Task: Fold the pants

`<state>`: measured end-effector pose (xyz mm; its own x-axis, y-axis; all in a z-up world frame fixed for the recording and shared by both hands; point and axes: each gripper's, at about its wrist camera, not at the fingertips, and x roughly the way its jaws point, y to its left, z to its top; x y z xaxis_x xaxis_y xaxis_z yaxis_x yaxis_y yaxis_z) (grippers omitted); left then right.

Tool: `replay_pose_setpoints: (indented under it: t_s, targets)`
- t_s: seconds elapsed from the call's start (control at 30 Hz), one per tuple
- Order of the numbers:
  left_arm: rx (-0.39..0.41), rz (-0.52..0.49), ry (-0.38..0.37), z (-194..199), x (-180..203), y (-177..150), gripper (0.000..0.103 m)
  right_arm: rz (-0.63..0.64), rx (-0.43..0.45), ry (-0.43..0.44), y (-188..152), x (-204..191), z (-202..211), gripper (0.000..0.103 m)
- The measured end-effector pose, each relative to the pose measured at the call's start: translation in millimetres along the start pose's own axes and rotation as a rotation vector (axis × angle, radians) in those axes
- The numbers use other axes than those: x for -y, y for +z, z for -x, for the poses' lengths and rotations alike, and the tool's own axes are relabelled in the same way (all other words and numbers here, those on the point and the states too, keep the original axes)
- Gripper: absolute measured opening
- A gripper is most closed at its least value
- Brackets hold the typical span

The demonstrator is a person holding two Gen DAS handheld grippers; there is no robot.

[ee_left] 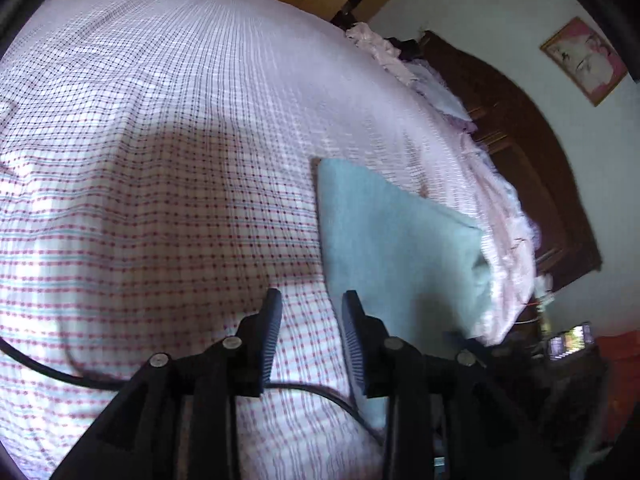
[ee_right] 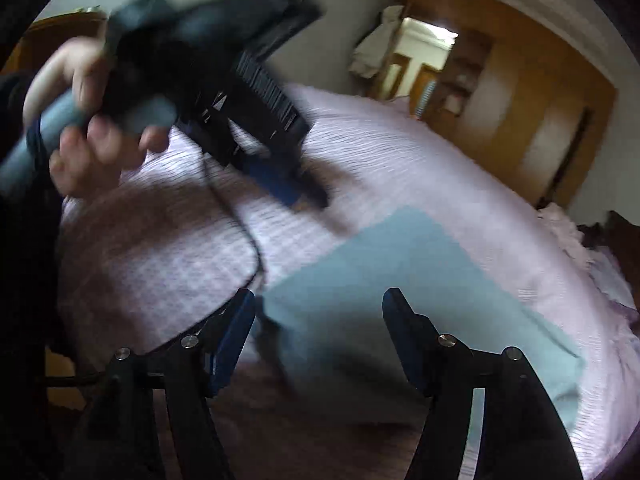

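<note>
Mostly blurred: folded pants (ee_right: 400, 280), left tool (ee_right: 308, 196).

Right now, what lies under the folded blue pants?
The folded blue pants lie flat on the checked pink bedsheet, near the bed's edge. Whatever is beneath the sheet stays covered.

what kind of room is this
Most likely a bedroom in a home. A wide bed with a pink checked cover fills both views, a dark wooden headboard stands against the wall, and a wooden wardrobe is beside an open doorway. The light blue pants lie folded on the bed.

Checked bedspread (ee_left: 160, 160), framed picture (ee_left: 586, 60)
</note>
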<state>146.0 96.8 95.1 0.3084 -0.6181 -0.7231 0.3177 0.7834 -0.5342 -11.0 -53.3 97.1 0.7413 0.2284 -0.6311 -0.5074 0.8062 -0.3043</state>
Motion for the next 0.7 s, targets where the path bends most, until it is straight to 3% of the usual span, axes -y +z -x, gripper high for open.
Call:
replay_pose_setpoints:
  t_s: [0.1, 0.23, 0.33, 0.37, 0.47, 0.53, 0.6, 0.63, 0.7]
  targets:
    - [-0.015, 0.006, -0.018, 13.4, -4.8, 2.5, 0.042, 0.035, -0.031, 0.003, -3.5, -20.1, -10.1, 0.059]
    - [-0.137, -0.077, 0.024, -0.5, -0.6, 8.9, 0.043, -0.023, -0.094, -0.018, -3.4, -30.6, -19.1, 0.059]
    - [-0.211, -0.116, 0.010, -27.1, 6.3, 18.4, 0.043, 0.036, -0.111, -0.109, -3.7, -41.2, -26.1, 0.041]
    - [-0.212, -0.110, 0.002, -32.4, 6.1, 21.8, 0.043, 0.065, -0.117, -0.152, -4.1, -46.0, -27.0, 0.027]
    - [-0.192, -0.023, -0.120, -46.7, -1.4, 34.8, 0.048, 0.115, -0.105, -0.198, -5.1, -55.3, -24.5, 0.011]
    - [-0.155, 0.080, -0.214, -53.9, -14.4, 40.7, 0.047, 0.146, -0.088, -0.224, -6.2, -59.8, -20.5, 0.009]
    - [-0.126, 0.177, -0.211, -60.5, -26.8, 43.2, 0.019, 0.141, -0.065, -0.221, -6.6, -57.3, -13.3, 0.008]
    - [-0.118, 0.191, -0.200, -60.4, -28.5, 43.2, 0.011, 0.131, -0.052, -0.215, -6.4, -54.6, -8.8, 0.008]
    - [-0.073, 0.193, -0.200, -53.0, -25.8, 40.6, 0.009, 0.110, -0.034, -0.199, -5.8, -47.9, 0.6, 0.008]
